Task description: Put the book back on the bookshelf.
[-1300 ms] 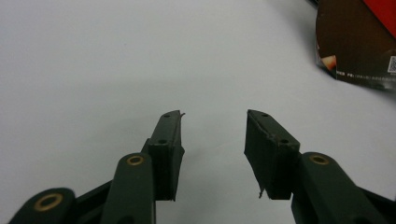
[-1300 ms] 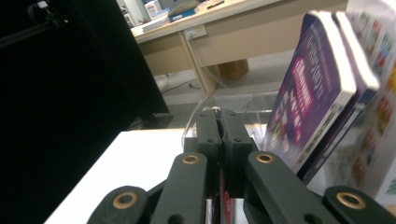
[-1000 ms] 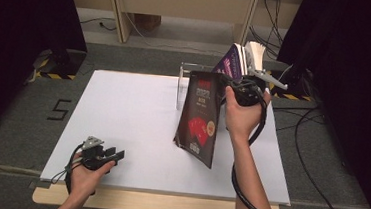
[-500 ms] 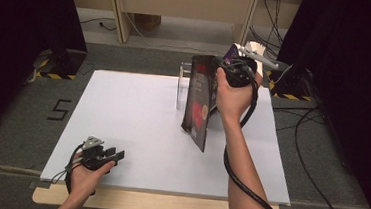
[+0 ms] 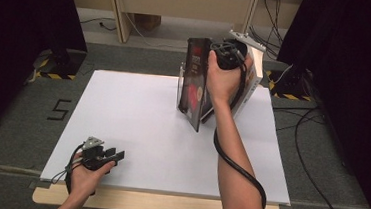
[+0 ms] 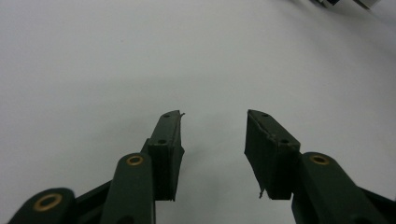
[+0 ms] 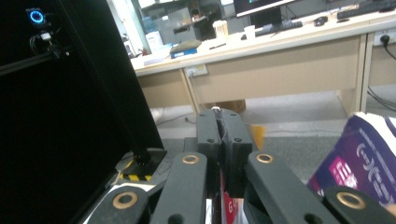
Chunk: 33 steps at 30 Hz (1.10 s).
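A dark book (image 5: 195,85) with a red and black cover hangs tilted above the back right of the white table (image 5: 133,110), turned nearly edge-on. My right gripper (image 5: 219,53) grips it at its top edge. In the right gripper view the jaws (image 7: 220,126) are pressed together on the thin edge, with red cover showing below them. My left gripper (image 5: 114,155) rests on the table near the front left edge, open; in the left gripper view its jaws (image 6: 214,126) stand apart over bare white tabletop with nothing between them.
A clear bookend (image 5: 181,84) stands just left of the held book. Leaning white and purple books (image 5: 252,84) sit behind my right hand; a purple cover (image 7: 364,154) shows in the right gripper view. Desks and cables lie beyond the table.
My right hand has carried the book up and toward the back, turning it from face-on to nearly edge-on beside the bookend. The left gripper has stayed put.
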### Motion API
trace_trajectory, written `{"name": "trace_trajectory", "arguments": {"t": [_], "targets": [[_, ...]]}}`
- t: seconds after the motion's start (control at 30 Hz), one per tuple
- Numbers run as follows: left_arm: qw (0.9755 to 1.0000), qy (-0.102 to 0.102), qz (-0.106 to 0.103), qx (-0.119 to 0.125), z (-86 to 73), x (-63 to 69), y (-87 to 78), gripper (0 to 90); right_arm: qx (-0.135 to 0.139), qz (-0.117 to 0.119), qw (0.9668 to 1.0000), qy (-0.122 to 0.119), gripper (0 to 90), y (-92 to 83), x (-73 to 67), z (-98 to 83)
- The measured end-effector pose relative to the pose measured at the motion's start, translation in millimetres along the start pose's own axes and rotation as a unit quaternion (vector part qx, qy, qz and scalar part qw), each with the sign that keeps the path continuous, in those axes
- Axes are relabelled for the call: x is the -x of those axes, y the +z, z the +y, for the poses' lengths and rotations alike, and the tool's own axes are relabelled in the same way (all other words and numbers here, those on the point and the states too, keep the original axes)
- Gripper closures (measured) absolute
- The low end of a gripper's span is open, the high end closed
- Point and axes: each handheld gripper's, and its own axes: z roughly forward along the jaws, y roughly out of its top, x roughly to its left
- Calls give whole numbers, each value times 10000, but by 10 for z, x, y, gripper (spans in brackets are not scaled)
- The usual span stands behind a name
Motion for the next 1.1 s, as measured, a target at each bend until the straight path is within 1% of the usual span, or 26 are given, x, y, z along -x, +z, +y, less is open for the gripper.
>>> {"name": "trace_trajectory", "arguments": {"t": [0.03,0.1,0.17,0.2,0.27,0.3,0.37,0.47,0.57,0.7,0.73,0.8,0.87,1.0,1.1], "targets": [[10000,-10,-5,3,1,0,0,554,32,-44,10000,-9,882,34,1,18],[10000,-8,2,5,1,-3,0,554,109,-43,9999,17,882,81,4,44],[10000,-25,-3,12,0,-8,3,555,182,-99,9998,-31,882,136,-4,77],[10000,-32,-2,10,-2,-11,3,554,208,-70,9998,-5,882,165,-2,94],[10000,-37,-3,4,-2,-19,4,554,256,-100,9996,-37,881,219,-15,131],[10000,-39,-2,7,-2,-21,3,554,273,-46,9996,27,882,252,-22,157],[10000,-46,-4,14,-1,-25,-2,554,337,9,9994,67,882,305,-62,210],[10000,-60,3,32,2,-32,-10,554,374,-1,9993,56,881,341,-94,226],[10000,-51,-5,29,1,-40,-14,554,398,-37,9992,-1,881,378,-118,189],[10000,-51,-7,24,-10,-44,-12,553,305,-134,9994,-18,881,446,-75,53],[10000,-39,-8,21,-11,-44,-14,553,276,-207,9994,-68,880,458,-55,9],[10000,-37,-10,24,-12,-45,-13,553,258,-241,9993,-100,880,467,-19,-48],[10000,-35,-11,18,-13,-47,-6,553,277,-331,9989,-180,880,445,15,-88],[10000,-46,-17,20,-14,-34,2,552,341,-425,9981,-278,878,339,89,-138],[10000,-22,-18,3,-18,-21,5,552,412,-514,9974,-298,878,211,159,-211]]}}
